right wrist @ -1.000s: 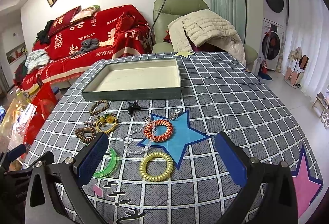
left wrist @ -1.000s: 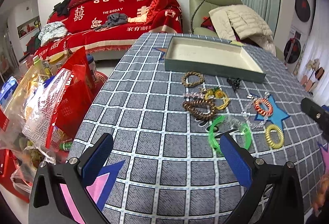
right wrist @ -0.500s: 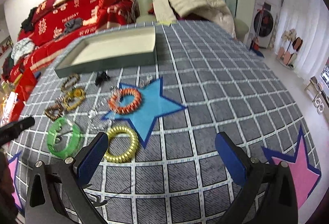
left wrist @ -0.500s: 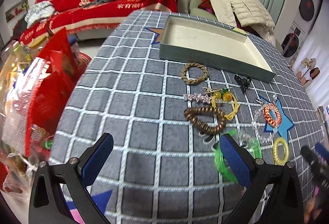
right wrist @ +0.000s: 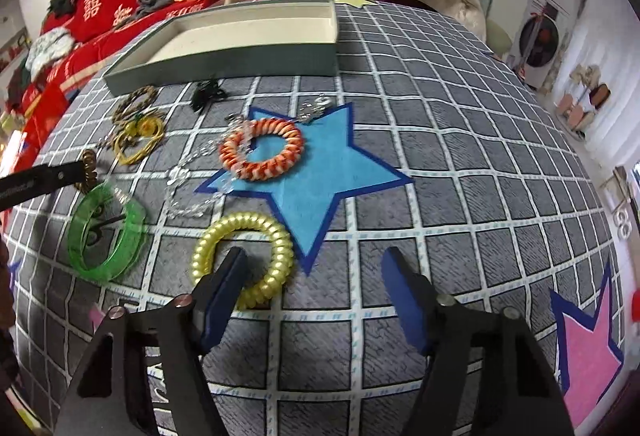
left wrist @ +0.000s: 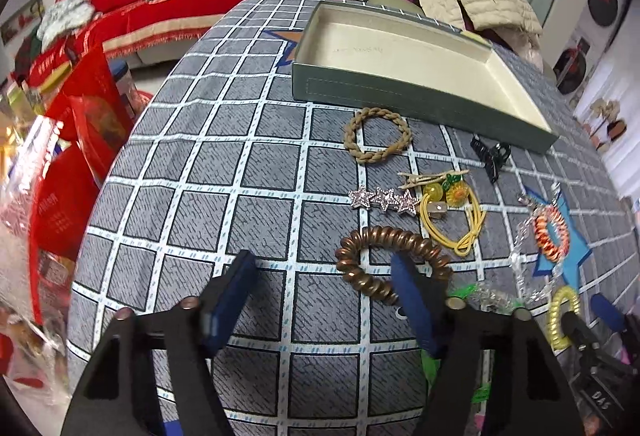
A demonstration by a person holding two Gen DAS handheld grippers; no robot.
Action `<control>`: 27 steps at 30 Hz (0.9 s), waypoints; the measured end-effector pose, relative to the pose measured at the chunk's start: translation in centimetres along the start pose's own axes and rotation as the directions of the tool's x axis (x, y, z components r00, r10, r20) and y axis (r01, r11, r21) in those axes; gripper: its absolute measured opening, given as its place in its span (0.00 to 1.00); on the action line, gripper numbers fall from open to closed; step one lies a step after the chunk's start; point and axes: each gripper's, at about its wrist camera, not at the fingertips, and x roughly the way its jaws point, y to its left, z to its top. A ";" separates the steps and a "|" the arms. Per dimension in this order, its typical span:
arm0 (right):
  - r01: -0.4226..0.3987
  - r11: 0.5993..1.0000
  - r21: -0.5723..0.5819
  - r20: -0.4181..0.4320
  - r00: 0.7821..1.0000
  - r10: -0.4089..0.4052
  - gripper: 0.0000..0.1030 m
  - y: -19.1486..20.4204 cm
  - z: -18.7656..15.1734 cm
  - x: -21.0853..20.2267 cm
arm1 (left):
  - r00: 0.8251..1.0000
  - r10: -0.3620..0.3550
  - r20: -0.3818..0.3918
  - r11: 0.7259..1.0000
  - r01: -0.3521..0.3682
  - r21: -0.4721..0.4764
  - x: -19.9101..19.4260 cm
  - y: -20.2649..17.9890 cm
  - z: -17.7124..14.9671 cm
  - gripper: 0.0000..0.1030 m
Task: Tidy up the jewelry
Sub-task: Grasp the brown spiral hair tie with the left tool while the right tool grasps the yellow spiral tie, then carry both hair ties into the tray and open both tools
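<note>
On the checked tablecloth lies a brown spiral hair tie [left wrist: 394, 260]. My left gripper [left wrist: 320, 260] hangs low over it with its jaws closing; the right finger stands inside the ring, the ring's left side lies between the fingers, and neither pad presses on it. A yellow spiral hair tie [right wrist: 242, 256] lies beside the blue star. My right gripper [right wrist: 314, 254] is closing over it with the left finger inside the ring, and the pads are apart from it. The grey-green open box [left wrist: 400, 92] stands empty behind the jewelry.
Around them lie a tan braided tie [left wrist: 376, 134], a black claw clip [left wrist: 490, 154], a star hair clip [left wrist: 384, 198], a yellow elastic with charms [left wrist: 452, 212], an orange spiral tie [right wrist: 260, 150], a green bangle [right wrist: 106, 232] and a clear bead chain [right wrist: 188, 188]. Red bags crowd the table's left edge.
Both grippers sank toward the table and tipped downward. Their jaws narrowed. The left one came over the brown tie, the right one over the yellow tie.
</note>
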 end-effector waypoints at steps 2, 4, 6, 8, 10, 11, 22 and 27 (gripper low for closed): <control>-0.005 1.000 -0.004 -0.006 1.000 0.005 0.59 0.2 0.0 -0.1 | 1.000 0.011 0.013 0.999 -0.012 0.044 0.0 -0.7 -0.1 0.59; -0.016 1.000 -0.014 -0.009 1.000 0.016 0.46 0.4 0.0 -0.2 | 1.000 0.009 0.021 0.997 -0.011 0.077 -0.2 -1.0 -0.3 0.37; -0.025 0.999 -0.026 -0.010 1.000 0.025 0.23 0.7 0.0 -0.4 | 1.000 -0.004 0.025 0.996 0.002 0.095 -0.3 -1.1 -0.4 0.31; -0.031 0.999 -0.021 -0.014 0.999 0.031 0.11 0.8 0.1 -0.4 | 0.999 -0.038 0.022 0.995 0.036 0.088 -0.5 -0.8 -0.5 0.31; -0.059 0.998 0.007 -0.014 0.998 0.059 0.10 0.4 0.2 -0.5 | 0.997 -0.069 0.031 0.995 0.066 0.076 -1.0 -0.4 -0.5 0.31; -0.074 0.997 0.019 -0.010 0.997 0.074 0.10 0.2 0.2 -0.6 | 0.996 -0.076 0.038 0.994 0.073 0.075 -1.3 -0.2 -0.6 0.31; -0.214 0.973 0.089 0.091 0.974 0.206 0.10 -1.9 4.8 -2.9 | 0.981 -0.152 0.119 0.985 0.141 0.095 -5.1 -0.1 2.3 0.31; -0.250 0.965 0.080 0.120 0.963 0.240 0.10 -1.8 9.2 -2.8 | 0.976 -0.157 0.151 0.983 0.138 0.125 -5.4 -1.0 5.9 0.31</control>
